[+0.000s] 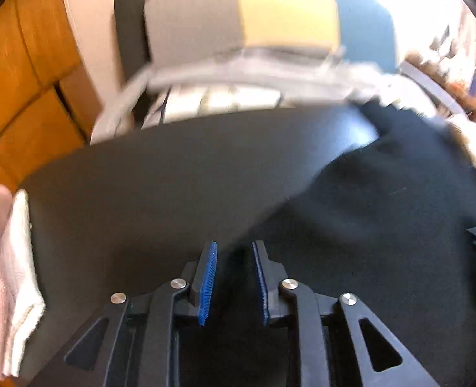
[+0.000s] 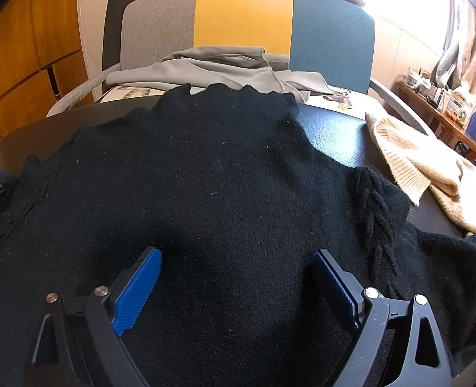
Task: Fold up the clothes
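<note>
to the far left of your left gripper (image 1: pixel 234 251), a folded white and pink cloth (image 1: pixel 15 277) lies at the edge of the dark table (image 1: pixel 141 187). the fingers (image 1: pixel 207 277) of that gripper stand narrowly apart, blue pads facing each other; black fabric runs up into the gap between them, but the view is blurred and you cannot tell whether the pads press on it. the black sweater (image 1: pixel 383 200) spreads from between those fingers up and away to the right.

in the right wrist view, your right gripper (image 2: pixel 237 258) hangs with its jaws spread wide, and the black sweater (image 2: pixel 205 177) lies flat on the table (image 2: pixel 331 129) between and ahead of the fingers (image 2: pixel 141 287). the pads grip nothing. the scalloped hem of the sweater lies at the far edge, straight ahead of the fingers, and a raised knitted leaf pattern runs just to the right of the right finger. a sliver of the left gripper shows at the left edge, well left of the left finger.

beyond the sweater, ahead of the fingers, a chair (image 2: pixel 244 19) with grey, yellow and blue panels holds a crumpled grey garment (image 2: pixel 218 67) on its seat. far to the right of the fingers, a beige knit garment (image 2: pixel 412 161) lies on the table, touching the sweater's edge. past that, a wooden shelf (image 2: pixel 438 103) carries small items too tiny to read. no container and no legible writing shows in either view.
</note>
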